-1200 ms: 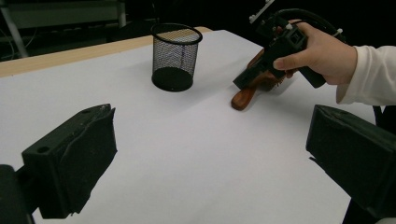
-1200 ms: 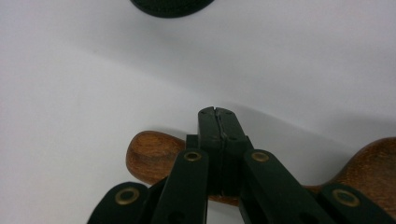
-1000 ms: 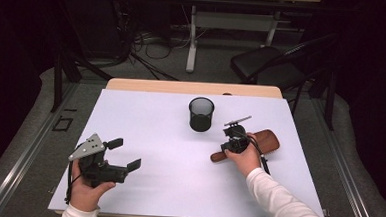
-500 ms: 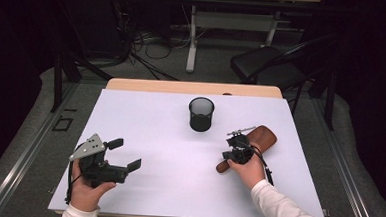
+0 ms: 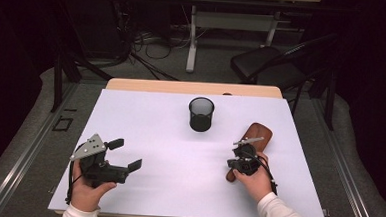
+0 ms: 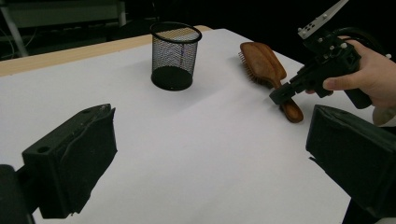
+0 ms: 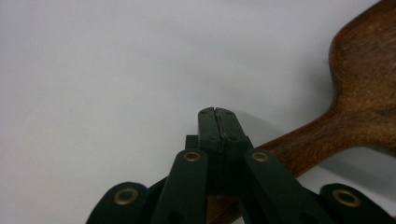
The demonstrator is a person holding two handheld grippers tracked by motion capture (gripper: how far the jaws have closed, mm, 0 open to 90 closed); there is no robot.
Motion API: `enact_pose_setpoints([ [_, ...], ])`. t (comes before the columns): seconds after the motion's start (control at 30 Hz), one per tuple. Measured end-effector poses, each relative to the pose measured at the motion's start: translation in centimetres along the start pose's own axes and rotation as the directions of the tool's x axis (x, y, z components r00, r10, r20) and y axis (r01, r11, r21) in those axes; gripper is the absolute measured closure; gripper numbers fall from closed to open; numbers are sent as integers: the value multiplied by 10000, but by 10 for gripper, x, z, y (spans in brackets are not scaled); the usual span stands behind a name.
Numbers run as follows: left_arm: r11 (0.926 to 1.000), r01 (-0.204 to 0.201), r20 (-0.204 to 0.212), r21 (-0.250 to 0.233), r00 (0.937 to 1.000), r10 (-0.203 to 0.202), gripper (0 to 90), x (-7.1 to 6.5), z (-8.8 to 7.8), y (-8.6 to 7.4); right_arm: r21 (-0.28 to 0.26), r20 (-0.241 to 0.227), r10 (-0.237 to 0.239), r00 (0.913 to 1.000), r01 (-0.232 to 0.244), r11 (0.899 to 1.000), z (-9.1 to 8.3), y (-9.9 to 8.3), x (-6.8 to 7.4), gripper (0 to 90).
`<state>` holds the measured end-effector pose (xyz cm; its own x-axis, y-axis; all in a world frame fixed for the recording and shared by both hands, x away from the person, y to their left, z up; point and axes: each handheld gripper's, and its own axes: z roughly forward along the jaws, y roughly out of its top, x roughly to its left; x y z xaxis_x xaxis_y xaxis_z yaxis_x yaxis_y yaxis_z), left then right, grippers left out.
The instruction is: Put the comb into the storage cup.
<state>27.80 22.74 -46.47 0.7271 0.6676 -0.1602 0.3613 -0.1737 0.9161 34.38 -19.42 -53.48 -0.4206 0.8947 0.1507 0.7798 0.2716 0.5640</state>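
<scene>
A brown wooden hairbrush lies on the white table at the right, its head toward the far side and its handle toward me. My right gripper is shut, its tips against the brush handle, with nothing between the jaws. In the right gripper view the closed tips sit just over the handle of the brush. My left gripper is held open above the near left of the table, empty. From the left gripper view the brush and the right gripper appear beyond my wide-apart jaws.
A black mesh cup stands upright at the table's far middle, also seen as the cup in the left gripper view. The white tabletop has a wooden strip along its far edge. A chair and desk legs stand beyond the table.
My right hand has drawn toward me and slightly right, and the brush has swung with it, its handle now pointing more toward the near edge. The left hand has stayed put.
</scene>
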Motion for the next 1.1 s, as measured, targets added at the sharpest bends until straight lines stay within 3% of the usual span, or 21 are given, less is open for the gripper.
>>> enact_pose_setpoints([
  [0.03, 10000, 9, -3, 10, 10000, -9, 16, 0, 0, 0, -57, -23, 185, 9998, -185, 9998, -3, -3, -2, 900],
  [0.4, 10000, 17, 1, 24, 10000, -17, 16, 0, 1, 0, -418, 141, 360, 9993, -354, 9985, -15, -20, -5, 897],
  [0.77, 10000, 31, 1, 18, 10000, -31, 18, 0, 1, -1, -717, 644, 466, 9968, -419, 9965, -25, -28, -13, 895],
  [1.1, 10000, -2, -21, 80, 10000, 3, 18, -1, 2, -1, -776, 670, 792, 9946, -739, 9942, -31, -35, -22, 892],
])
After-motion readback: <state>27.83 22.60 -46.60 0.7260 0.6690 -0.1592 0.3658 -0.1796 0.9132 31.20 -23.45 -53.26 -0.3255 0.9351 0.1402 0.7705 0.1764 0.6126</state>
